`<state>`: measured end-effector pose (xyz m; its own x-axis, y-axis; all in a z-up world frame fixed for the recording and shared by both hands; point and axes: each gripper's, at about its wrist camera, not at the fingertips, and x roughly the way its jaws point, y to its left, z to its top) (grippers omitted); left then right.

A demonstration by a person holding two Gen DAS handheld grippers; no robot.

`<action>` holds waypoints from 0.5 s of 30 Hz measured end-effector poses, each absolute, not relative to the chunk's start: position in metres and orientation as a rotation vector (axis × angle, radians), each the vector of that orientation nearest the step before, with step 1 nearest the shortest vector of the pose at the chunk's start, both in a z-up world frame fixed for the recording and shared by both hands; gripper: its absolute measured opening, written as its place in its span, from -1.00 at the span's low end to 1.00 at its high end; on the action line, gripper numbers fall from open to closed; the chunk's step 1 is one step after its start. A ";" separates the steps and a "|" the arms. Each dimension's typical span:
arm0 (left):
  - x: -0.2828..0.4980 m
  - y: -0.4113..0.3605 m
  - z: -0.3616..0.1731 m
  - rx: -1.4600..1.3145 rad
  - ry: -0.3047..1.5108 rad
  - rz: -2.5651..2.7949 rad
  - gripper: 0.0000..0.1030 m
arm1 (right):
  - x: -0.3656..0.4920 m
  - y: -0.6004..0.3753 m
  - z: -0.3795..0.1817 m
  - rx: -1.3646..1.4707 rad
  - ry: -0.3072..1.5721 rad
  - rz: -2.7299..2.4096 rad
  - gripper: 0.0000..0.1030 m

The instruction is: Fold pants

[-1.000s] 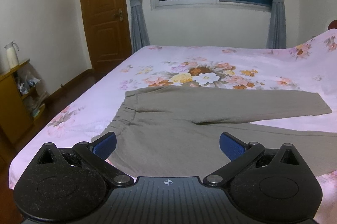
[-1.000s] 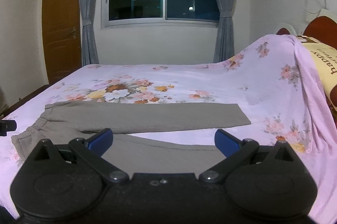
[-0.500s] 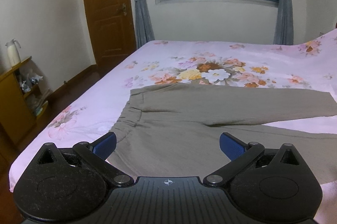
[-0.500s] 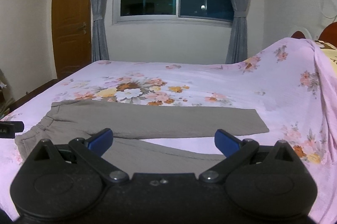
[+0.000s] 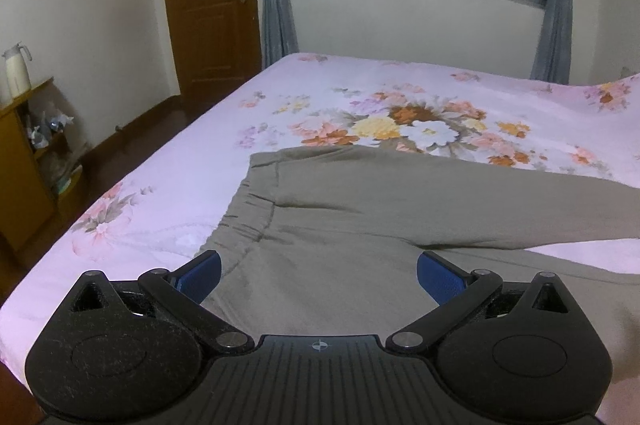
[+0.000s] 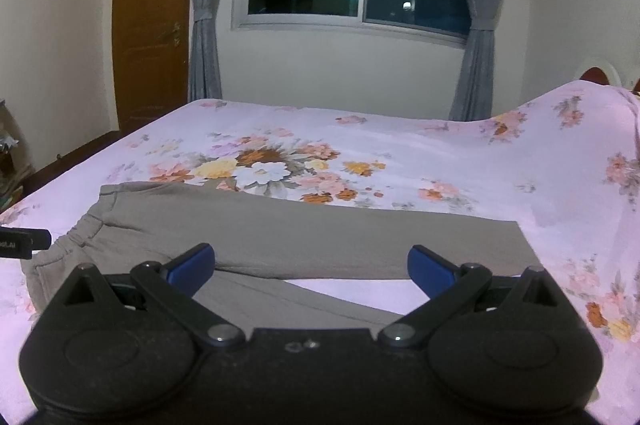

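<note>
Grey pants [image 5: 360, 225] lie flat across the lower middle of the frame on the floral bed [image 5: 400, 97], waistband at left, legs [image 6: 320, 233] running right. Left gripper [image 5: 318, 275] fingers spread wide, empty, above the waist area. Right gripper [image 6: 310, 271] fingers also released, over the legs.
</note>
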<state>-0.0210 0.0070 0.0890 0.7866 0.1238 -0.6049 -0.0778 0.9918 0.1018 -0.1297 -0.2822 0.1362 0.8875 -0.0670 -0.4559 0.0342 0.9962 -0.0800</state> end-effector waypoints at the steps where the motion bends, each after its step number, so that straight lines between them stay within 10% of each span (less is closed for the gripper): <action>1: -0.014 0.009 0.086 0.079 0.665 0.110 1.00 | -0.124 -0.281 0.134 -0.072 0.480 -0.049 1.00; 15: 0.097 0.055 0.038 0.088 0.750 0.146 1.00 | -0.010 -0.248 0.087 -0.095 0.553 0.151 0.90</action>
